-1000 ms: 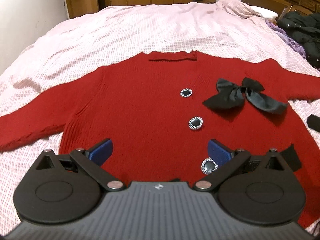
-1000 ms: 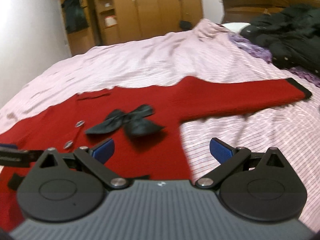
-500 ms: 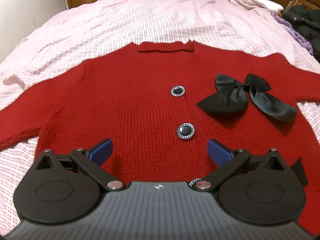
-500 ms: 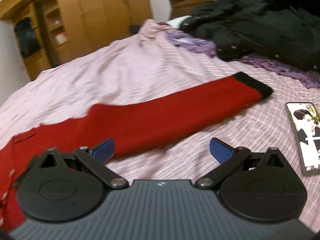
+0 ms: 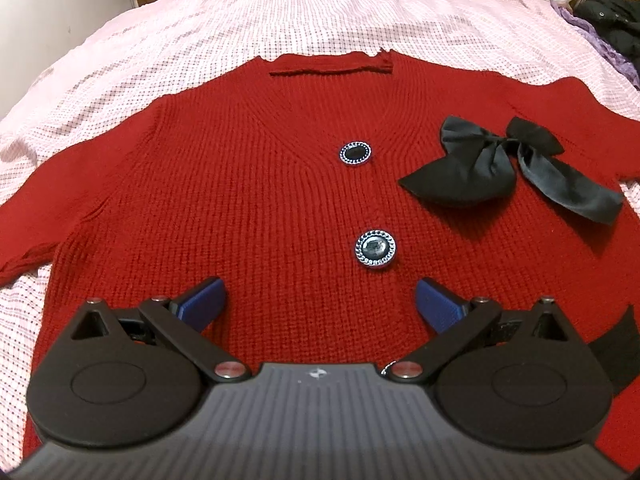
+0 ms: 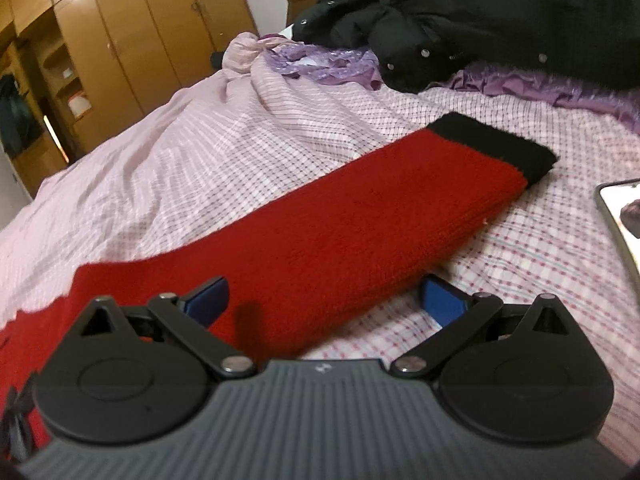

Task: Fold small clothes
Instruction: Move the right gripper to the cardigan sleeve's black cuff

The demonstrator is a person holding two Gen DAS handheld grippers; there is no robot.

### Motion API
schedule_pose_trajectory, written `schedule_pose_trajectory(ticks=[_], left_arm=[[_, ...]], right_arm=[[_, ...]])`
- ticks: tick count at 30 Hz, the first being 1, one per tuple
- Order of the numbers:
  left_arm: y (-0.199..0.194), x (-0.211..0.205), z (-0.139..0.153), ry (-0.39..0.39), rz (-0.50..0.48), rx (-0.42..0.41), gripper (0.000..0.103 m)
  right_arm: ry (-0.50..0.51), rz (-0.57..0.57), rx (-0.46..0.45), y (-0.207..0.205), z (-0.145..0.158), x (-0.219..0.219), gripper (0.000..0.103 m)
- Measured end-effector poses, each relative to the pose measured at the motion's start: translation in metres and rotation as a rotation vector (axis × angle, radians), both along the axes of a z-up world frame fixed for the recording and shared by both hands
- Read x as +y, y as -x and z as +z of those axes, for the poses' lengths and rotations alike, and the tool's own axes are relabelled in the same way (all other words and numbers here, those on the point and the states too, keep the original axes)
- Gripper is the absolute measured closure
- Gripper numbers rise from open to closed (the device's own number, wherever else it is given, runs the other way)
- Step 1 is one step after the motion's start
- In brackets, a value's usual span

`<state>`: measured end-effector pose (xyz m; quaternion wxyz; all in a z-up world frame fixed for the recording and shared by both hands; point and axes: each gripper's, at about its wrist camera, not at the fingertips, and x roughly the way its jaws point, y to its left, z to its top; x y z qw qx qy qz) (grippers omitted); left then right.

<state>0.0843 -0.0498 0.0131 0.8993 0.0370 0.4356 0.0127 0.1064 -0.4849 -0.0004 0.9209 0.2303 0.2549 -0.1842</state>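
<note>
Sweater (image 5: 240, 200) flat on bedspread (image 5: 280, 20) | phone (image 6: 622, 216), black coat (image 6: 480, 12) beside sleeve (image 6: 360, 220) | both tongs released, empty

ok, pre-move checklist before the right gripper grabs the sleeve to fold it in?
1. Right gripper open: ok, jaws wide apart, holding nothing.
2. Sleeve between the jaws: ok, it lies flat and straight, running under the left finger; contact cannot tell.
3. Cuff free: ok, flat on the bedspread, nothing on it.
4. Phone out of the way: ok for now, it lies apart from the cuff, but close.
5. Left gripper open: ok, over the sweater body, holding nothing.
6. Bow flat on the chest: ok, though it may bunch under the fold.
</note>
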Motion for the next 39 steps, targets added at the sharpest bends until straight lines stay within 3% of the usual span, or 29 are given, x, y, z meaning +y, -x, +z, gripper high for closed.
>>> schedule_pose_trajectory(ticks=[9,11,12,14,16,18,25,39], left_arm=[[0.0,-0.002,-0.005,-0.011,0.002,-0.003,0.0],[0.0,-0.002,-0.005,-0.011,0.0,-0.005,0.0],[0.001,-0.001,-0.005,-0.011,-0.002,-0.008,0.0],[0.002,-0.001,-0.006,-0.013,-0.005,-0.013,0.0],[0.003,-0.001,-0.006,-0.016,-0.009,-0.017,0.0],[0.003,-0.002,-0.005,-0.016,-0.013,-0.019,0.0],[0.005,0.002,-0.001,-0.004,-0.026,-0.016,0.0],[0.028,0.028,0.025,-0.019,-0.011,-0.049,0.0]], right_arm=[[-0.082,-0.048,-0.091,-0.018,-0.004,-0.018,0.001],[-0.071,-0.068,-0.087,-0.019,-0.004,-0.017,0.015],[-0.068,-0.073,-0.083,-0.019,-0.003,-0.017,0.03],[-0.077,-0.075,-0.093,-0.017,-0.003,-0.018,0.048],[-0.108,-0.071,-0.107,-0.012,-0.002,-0.022,0.078],[-0.136,-0.066,-0.128,-0.005,0.0,-0.023,0.085],[-0.073,-0.015,-0.207,0.023,0.032,-0.002,0.088],[-0.051,0.111,-0.343,0.054,0.089,0.056,0.088]])
